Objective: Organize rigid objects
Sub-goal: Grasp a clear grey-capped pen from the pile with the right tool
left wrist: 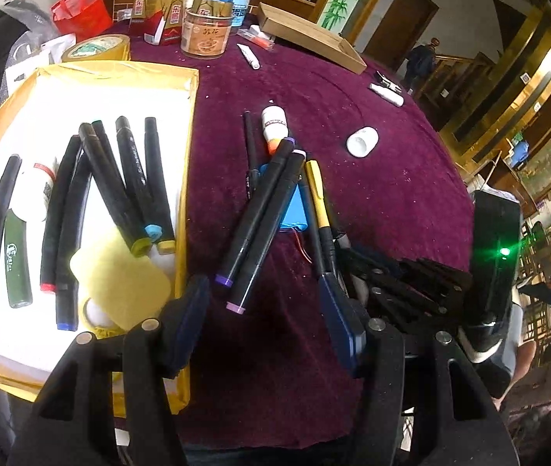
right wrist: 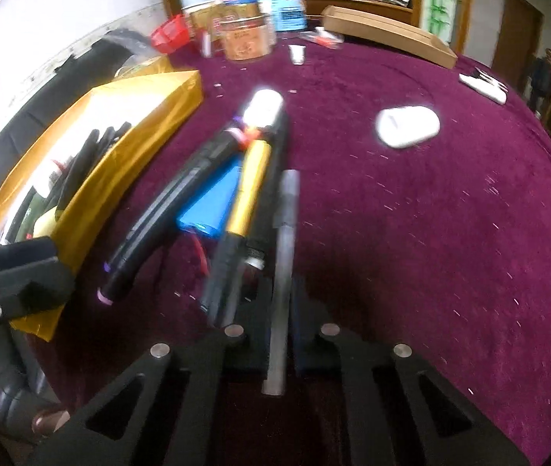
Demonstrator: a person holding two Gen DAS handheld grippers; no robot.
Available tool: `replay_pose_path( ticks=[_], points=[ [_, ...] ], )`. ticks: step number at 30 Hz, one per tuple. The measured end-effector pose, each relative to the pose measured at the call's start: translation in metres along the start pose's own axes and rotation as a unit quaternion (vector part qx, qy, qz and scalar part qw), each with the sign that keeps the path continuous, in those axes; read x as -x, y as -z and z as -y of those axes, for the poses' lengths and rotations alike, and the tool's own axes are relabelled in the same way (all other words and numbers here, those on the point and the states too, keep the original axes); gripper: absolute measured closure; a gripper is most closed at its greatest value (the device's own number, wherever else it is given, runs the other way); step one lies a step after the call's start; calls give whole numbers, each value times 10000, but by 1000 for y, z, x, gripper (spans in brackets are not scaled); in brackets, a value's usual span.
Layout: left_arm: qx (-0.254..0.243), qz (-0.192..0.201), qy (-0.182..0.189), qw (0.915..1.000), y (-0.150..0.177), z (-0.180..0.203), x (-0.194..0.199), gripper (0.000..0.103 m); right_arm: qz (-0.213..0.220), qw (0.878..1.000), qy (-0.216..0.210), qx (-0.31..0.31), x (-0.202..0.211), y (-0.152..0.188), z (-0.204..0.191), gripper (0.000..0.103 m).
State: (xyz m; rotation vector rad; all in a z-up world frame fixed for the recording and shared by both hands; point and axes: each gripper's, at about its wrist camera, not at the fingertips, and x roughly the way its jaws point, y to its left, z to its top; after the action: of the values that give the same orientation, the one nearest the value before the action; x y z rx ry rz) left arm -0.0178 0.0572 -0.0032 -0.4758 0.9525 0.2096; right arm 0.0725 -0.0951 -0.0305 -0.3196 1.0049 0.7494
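Big round table under a purple velvet cloth (left wrist: 372, 194), clutter along its far edge. From the left wrist view, the left gripper (left wrist: 271, 310) hangs with its jaws wide apart and nothing between them, right above two black markers (left wrist: 263, 217) in the loose pile mid-table. The yellow tray (left wrist: 127, 77) at the cloth's left edge already holds a bunch of pens.

Right wrist view: the right gripper (right wrist: 281, 310) is clamped on a thin grey pen (right wrist: 285, 240), just beside the pile. Risk here: the pen is slim and held near one end, so it could swivel or slip on the way to the tray, or knock the yellow pen (right wrist: 252, 186).
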Motion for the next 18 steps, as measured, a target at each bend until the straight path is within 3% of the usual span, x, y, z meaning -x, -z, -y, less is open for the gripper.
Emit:
replay_pose_path(
  ticks=[8, 13, 18],
  points=[
    [-298, -51, 52, 9995, -8, 27, -11, 47, 172, 9968, 298, -727, 20, 13, 63, 96],
    [-596, -134, 71, 9981, -25, 58, -32, 47, 356, 9944, 197, -978, 21, 17, 80, 96],
    [-275, -501, 225, 9981, -54, 70, -62, 48, 388, 9936, 121, -1051, 20, 15, 81, 96]
  ],
)
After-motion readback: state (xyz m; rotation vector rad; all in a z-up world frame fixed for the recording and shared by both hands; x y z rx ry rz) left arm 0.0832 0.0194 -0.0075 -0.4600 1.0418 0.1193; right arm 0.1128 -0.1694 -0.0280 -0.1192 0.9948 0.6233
